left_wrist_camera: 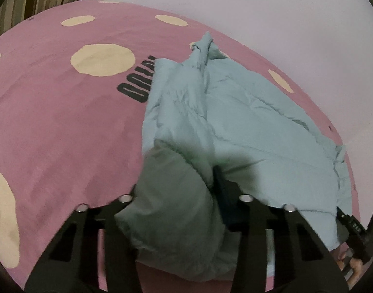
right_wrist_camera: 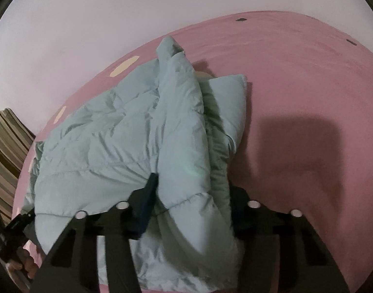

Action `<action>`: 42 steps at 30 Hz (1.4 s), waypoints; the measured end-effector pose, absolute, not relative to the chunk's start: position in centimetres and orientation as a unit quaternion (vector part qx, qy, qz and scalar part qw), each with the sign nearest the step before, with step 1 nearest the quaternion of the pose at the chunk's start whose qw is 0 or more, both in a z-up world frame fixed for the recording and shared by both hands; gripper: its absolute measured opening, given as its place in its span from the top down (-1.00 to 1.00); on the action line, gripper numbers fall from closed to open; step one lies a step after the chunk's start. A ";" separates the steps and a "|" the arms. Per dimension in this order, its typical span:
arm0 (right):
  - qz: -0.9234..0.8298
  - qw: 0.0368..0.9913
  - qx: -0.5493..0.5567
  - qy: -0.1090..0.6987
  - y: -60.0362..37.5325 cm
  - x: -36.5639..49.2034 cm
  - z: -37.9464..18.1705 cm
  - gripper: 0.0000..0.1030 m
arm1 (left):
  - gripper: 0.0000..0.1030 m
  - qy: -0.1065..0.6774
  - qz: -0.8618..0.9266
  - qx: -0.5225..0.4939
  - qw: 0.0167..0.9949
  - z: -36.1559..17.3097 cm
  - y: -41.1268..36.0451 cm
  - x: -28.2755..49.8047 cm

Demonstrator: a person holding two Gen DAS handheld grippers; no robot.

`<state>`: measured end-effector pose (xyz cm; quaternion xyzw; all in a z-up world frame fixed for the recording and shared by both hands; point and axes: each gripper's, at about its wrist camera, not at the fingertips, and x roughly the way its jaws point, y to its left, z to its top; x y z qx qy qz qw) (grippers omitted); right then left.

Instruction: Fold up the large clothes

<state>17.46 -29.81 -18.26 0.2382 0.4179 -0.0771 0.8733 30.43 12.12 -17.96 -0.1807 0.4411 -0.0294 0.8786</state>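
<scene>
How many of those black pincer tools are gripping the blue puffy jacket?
2. The left gripper pinches a fold at the jacket's near edge on the pink bedspread; the right gripper pinches another fold along that same edge.

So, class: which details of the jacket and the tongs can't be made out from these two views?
- Left tongs, left wrist view: the left tip is buried under the puffy jacket.
- Right tongs, right wrist view: jacket covers the right tip.
- Printed lettering on the bedspread: partly covered by the jacket.
</scene>
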 end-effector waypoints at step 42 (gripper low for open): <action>-0.033 0.872 0.281 0.400 -28.7 11.2 -15.6 0.64 | 0.64 0.440 -0.011 -0.180 0.880 -14.3 14.1 22.5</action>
